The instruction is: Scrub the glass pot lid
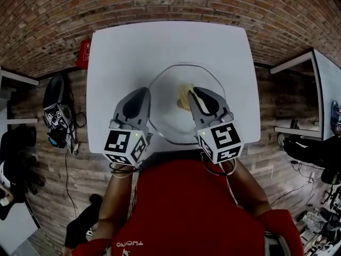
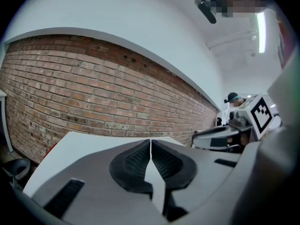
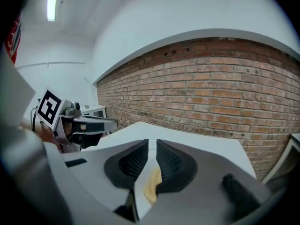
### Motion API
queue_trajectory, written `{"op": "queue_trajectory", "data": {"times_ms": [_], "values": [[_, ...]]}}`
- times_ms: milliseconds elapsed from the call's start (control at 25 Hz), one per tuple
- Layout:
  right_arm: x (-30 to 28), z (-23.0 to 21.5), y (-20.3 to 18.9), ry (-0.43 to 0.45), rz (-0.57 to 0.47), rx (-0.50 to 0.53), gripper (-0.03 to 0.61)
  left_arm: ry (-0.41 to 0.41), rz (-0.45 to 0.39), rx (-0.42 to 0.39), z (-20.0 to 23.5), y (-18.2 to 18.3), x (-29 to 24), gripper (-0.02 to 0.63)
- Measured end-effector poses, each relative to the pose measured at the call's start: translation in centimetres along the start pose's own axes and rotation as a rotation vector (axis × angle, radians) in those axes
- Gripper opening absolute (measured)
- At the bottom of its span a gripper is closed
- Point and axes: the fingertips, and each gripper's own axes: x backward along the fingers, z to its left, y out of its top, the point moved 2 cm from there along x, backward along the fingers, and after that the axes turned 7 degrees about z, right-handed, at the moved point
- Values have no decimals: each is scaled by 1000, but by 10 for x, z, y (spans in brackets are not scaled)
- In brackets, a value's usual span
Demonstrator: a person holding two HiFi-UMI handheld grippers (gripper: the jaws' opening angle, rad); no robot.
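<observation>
The glass pot lid (image 1: 169, 84) lies flat in the middle of the white table (image 1: 117, 63). A yellow sponge (image 1: 184, 97) rests on the lid, right of its centre. My left gripper (image 1: 145, 91) is shut and empty, with its tips over the lid's left rim. In the left gripper view the jaws (image 2: 150, 142) meet with only table beyond them. My right gripper (image 1: 195, 91) hovers shut just right of the sponge. The right gripper view shows the sponge (image 3: 152, 184) below its closed jaws (image 3: 152, 143), not gripped. Whether either gripper touches the lid I cannot tell.
A brick wall (image 1: 170, 1) runs behind the table. A red object (image 1: 82, 55) sits on the floor by the table's far left corner, and dark bags (image 1: 56, 116) lie on the wooden floor at the left. Another white table (image 1: 319, 89) stands at the right.
</observation>
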Motion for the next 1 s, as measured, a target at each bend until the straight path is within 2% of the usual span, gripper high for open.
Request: {"op": "queue_trajectory", "data": {"times_ms": [80,120,200,280,320,360,400,640,840,1000], "values": [[-4,-3,-12,1,36,-14,35,3,35,22,1,-11,-6,18],[-6,-4,-17,6,53,-20,52,5,53,32,1,-16,-8,20],[-12,-5,-28,18,89,-33,124,20,88,48,3,-25,-12,20],[-19,-9,-39,15,129,-41,138,29,124,60,5,-34,-16,21],[-23,-11,-44,11,151,-43,144,24,143,66,6,-38,-18,40],[-27,-13,-50,7,175,-45,150,15,160,74,6,-42,-20,96],[-32,-15,-56,2,200,-48,155,7,177,82,6,-46,-23,125],[-57,-22,-86,-17,331,-66,158,16,287,111,19,-73,-35,177],[-68,-21,-100,-6,401,-65,160,-1,392,191,28,-100,-45,203],[-74,-21,-107,-7,439,-63,160,-5,458,210,32,-116,-49,204]]}}
